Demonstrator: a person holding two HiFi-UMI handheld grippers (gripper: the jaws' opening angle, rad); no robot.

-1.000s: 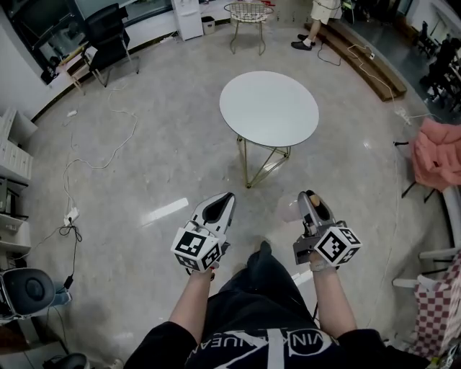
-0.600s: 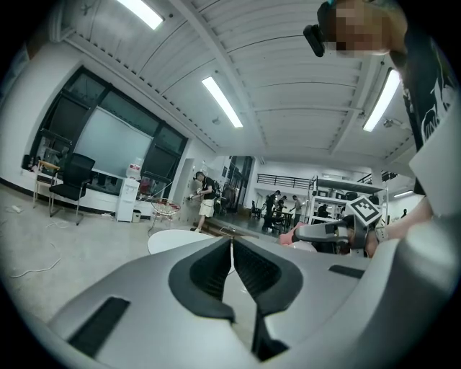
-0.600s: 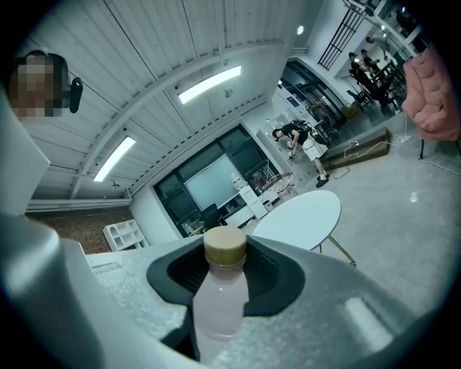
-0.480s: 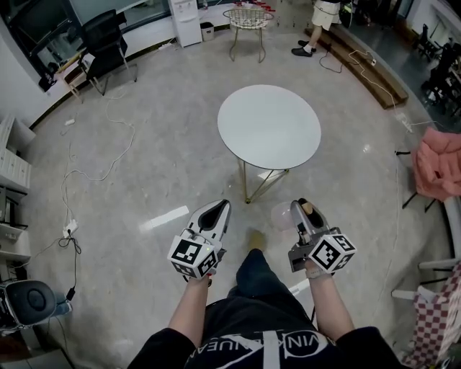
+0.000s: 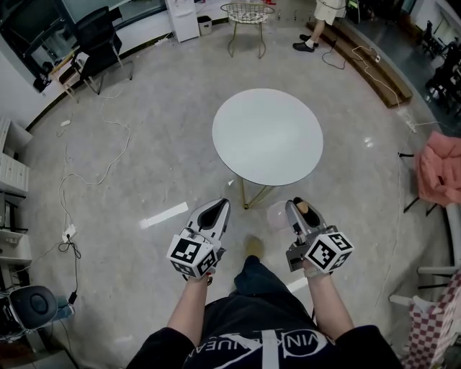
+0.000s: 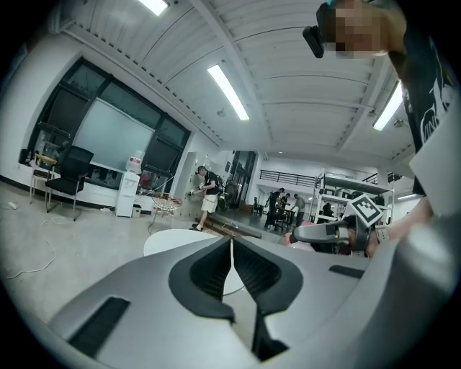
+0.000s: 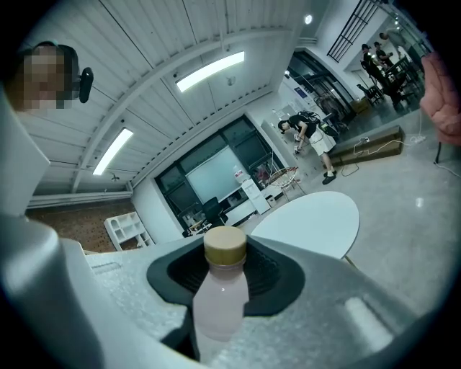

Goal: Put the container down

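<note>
My right gripper (image 5: pixel 297 207) is shut on a small bottle (image 5: pixel 277 215) of pale pink liquid with a tan cap. In the right gripper view the bottle (image 7: pixel 220 299) stands between the dark pads (image 7: pixel 268 277), cap pointing away from the camera. My left gripper (image 5: pixel 217 207) is level with the right one, its jaws closed together with nothing in them; the left gripper view shows its pads (image 6: pixel 216 263) meeting along a thin line. Both grippers hover over the floor, just short of the near edge of a round white table (image 5: pixel 268 135). The table (image 7: pixel 310 220) lies straight ahead of the bottle.
The table stands on thin gold legs (image 5: pixel 253 194). Cables (image 5: pixel 94 169) trail over the floor at left. A black office chair (image 5: pixel 101 36) and a wire chair (image 5: pixel 247 14) stand at the back. Pink cloth (image 5: pixel 441 169) hangs at right. A person (image 5: pixel 328 11) stands far off.
The round table has drawn closer and lower in the head view as I step toward it. Both grippers keep their pose, and the bottle stays held.
</note>
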